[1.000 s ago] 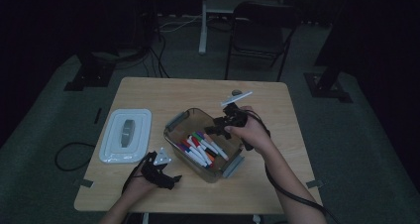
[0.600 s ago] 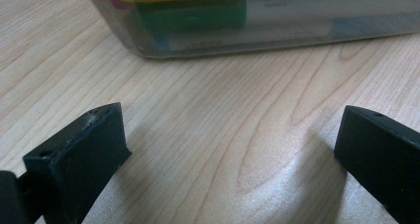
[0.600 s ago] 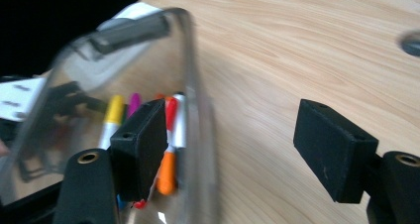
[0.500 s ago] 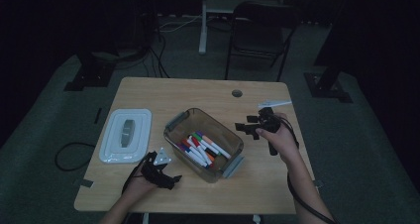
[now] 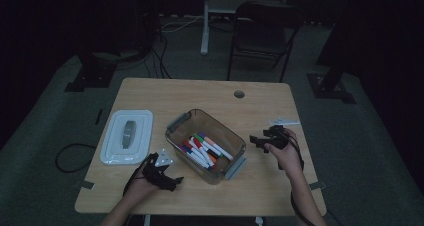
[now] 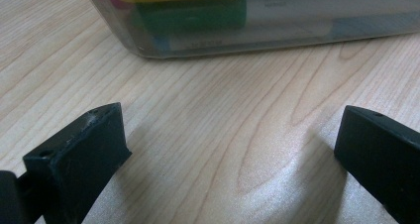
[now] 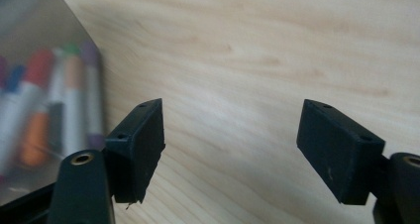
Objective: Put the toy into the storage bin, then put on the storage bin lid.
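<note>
Several coloured marker pens lie in the clear rectangular plastic bin, which stands uncovered at the middle of the light wooden table. My right gripper hangs low over bare wood just beside the bin's right end; its jaws have just been opening and stand wide, with nothing between them. My left gripper rests near the bin's front left corner, jaws equally spread and empty. I judge the step in hand to be the return between loads: the pens are in, and one white pen-like item lies near the table's right edge, behind my right hand. The next move calls for either fetching that item or bringing over the white rectangular lid with the grey handle, which lies flat to the left of the bin. The white item is too small to identify. The room is dark, and in the right gripper view the pens are blurred.
</note>
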